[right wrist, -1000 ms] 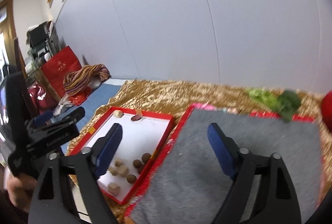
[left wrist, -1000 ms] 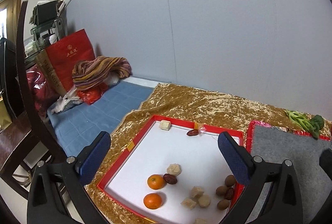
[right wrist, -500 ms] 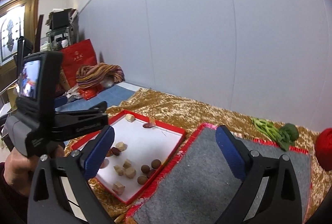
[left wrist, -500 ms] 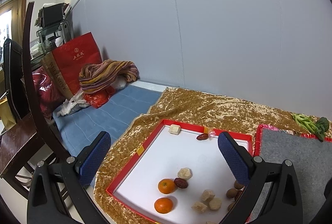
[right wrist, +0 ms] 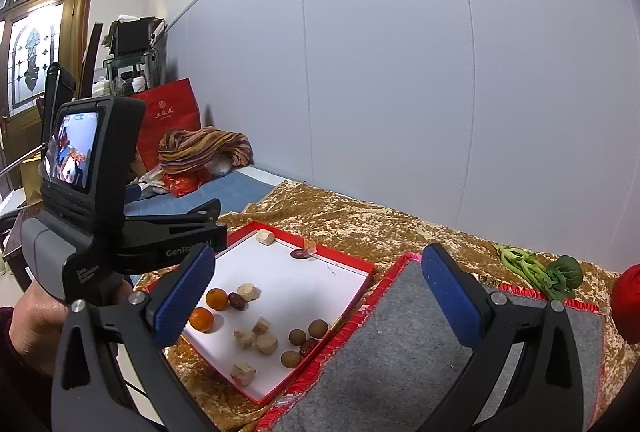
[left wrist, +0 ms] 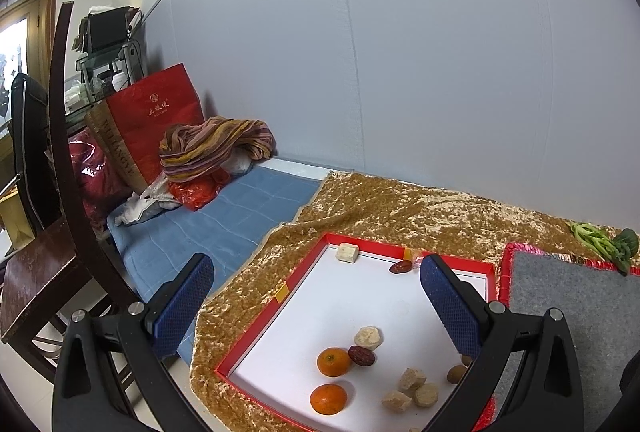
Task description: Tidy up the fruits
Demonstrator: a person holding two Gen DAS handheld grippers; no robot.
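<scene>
Two oranges (left wrist: 333, 361) lie side by side near the front left corner of a red-rimmed white tray (left wrist: 308, 270), a dark date (left wrist: 361, 355) touching the farther one. Pale chunks (left wrist: 412, 380) and brown nuts (right wrist: 318, 328) are scattered toward the tray's right side. The tray rests on a gold cloth (left wrist: 400, 210), just left of a grey mat (right wrist: 400, 348). The left gripper (left wrist: 316, 306) hovers over the tray with its jaws spread and nothing between them. The right gripper (right wrist: 318, 304) is opening its jaws, empty, above the tray's right edge. Leafy greens (right wrist: 540, 270) lie beyond the mat.
</scene>
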